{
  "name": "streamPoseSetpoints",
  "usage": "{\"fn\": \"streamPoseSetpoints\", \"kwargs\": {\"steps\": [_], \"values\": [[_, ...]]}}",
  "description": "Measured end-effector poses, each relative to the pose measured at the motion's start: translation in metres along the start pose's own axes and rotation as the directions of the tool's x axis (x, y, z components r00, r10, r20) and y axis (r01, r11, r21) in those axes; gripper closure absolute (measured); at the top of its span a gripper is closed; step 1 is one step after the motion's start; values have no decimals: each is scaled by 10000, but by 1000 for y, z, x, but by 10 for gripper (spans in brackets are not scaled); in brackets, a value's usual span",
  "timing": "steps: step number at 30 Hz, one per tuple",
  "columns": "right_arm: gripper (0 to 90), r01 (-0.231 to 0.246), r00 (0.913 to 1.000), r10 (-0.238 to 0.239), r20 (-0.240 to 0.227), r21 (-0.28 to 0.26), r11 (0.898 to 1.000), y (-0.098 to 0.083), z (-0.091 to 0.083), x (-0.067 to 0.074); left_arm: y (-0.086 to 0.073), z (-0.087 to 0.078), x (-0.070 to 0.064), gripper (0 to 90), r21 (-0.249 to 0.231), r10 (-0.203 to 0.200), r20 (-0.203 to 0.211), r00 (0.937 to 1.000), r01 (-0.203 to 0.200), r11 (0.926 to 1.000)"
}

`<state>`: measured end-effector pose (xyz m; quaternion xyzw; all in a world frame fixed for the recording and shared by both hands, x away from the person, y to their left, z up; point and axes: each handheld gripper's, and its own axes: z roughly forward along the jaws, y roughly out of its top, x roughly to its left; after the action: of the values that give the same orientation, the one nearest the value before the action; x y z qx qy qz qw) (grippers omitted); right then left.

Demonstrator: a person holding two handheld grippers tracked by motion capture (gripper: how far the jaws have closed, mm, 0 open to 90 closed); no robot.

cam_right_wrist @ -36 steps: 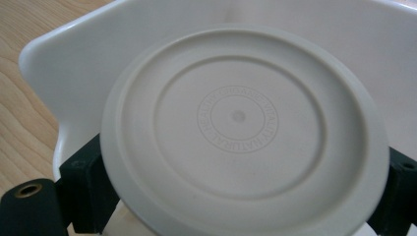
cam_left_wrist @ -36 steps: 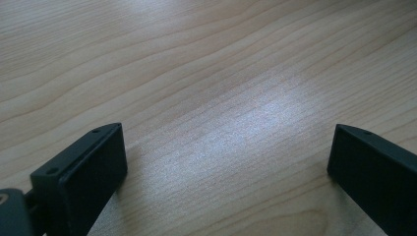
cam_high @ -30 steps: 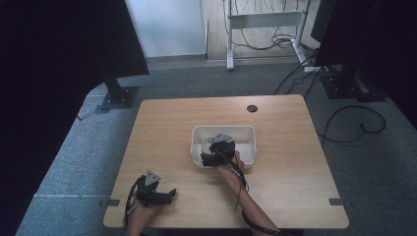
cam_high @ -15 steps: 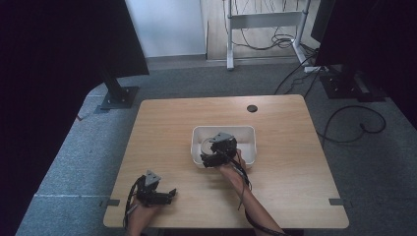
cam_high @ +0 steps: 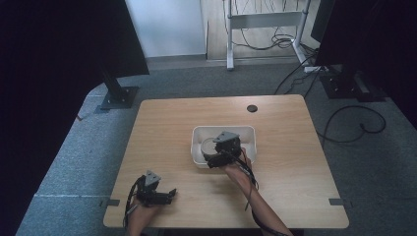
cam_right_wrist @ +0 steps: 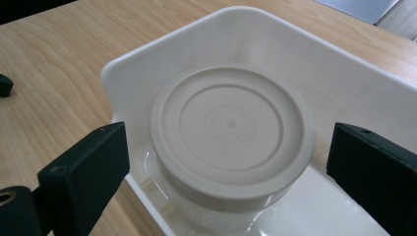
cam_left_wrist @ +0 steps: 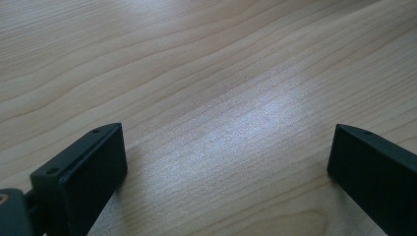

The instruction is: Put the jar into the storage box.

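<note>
A pale wooden table (cam_high: 167, 132) filled the middle of the high view, with a small dark round hole (cam_high: 252, 108) near its far edge. Grey carpet (cam_high: 74, 162) lay around it, dark screens stood at the upper left and right of the frame, and cables trailed at the top. A white tray (cam_high: 248, 132) sat at the centre, holding a jar with a cream lid (cam_right_wrist: 231, 125). The right gripper (cam_right_wrist: 226, 162) hung over it, jaws wide, either side of the lid. The left gripper (cam_high: 167, 195) rested at the lower left, jaws wide over bare wood

Dim surroundings, soft tabletop (cam_left_wrist: 275, 113) glare, sharp
</note>
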<state>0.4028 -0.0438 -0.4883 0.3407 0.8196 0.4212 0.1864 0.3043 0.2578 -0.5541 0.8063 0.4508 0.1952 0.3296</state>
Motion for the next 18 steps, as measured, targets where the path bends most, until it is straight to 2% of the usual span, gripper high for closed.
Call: {"fn": "streamPoseSetpoints", "kwargs": {"steps": [18], "values": [[31,731,9970,-732,-242,-58,9973,2,-25,0,0,0,0,15,-7,-4,1,10000,4,10000]]}}
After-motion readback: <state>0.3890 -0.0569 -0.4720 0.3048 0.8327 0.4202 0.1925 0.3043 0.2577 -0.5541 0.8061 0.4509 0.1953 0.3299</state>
